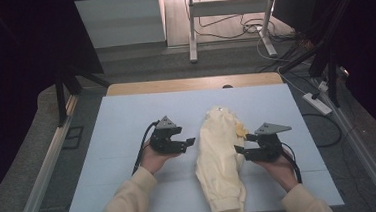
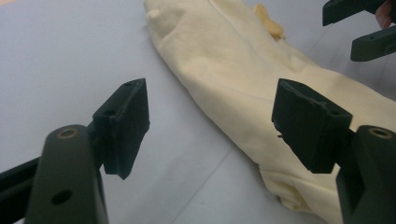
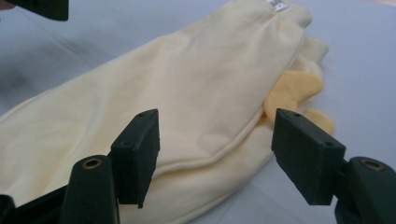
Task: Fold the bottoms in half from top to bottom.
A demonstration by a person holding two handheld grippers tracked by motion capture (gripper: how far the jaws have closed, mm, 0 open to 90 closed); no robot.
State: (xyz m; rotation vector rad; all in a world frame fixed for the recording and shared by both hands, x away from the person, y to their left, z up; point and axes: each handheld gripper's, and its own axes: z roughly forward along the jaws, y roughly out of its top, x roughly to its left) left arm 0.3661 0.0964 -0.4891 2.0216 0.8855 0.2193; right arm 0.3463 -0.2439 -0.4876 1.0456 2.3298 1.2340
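Note:
A pale yellow garment [image 1: 221,159] lies folded lengthwise on the white table sheet [image 1: 122,120], running from the far middle to the near edge. A darker yellow piece [image 1: 240,129] sticks out at its right side. My left gripper [image 1: 191,142] hovers just left of the garment [image 2: 243,88], jaws wide open and empty. My right gripper [image 1: 239,148] is at the garment's right edge, open, with the cloth [image 3: 187,102] and the darker yellow piece [image 3: 294,88] between and beyond its jaws. The right gripper's jaws [image 2: 359,28] show at the top right of the left gripper view.
The white sheet covers a wooden table [image 1: 194,83]. Beyond it are a metal stand [image 1: 191,25], floor cables [image 1: 251,29] and a power strip [image 1: 317,103] at the right. Dark frame bars [image 1: 62,94] stand at both sides.

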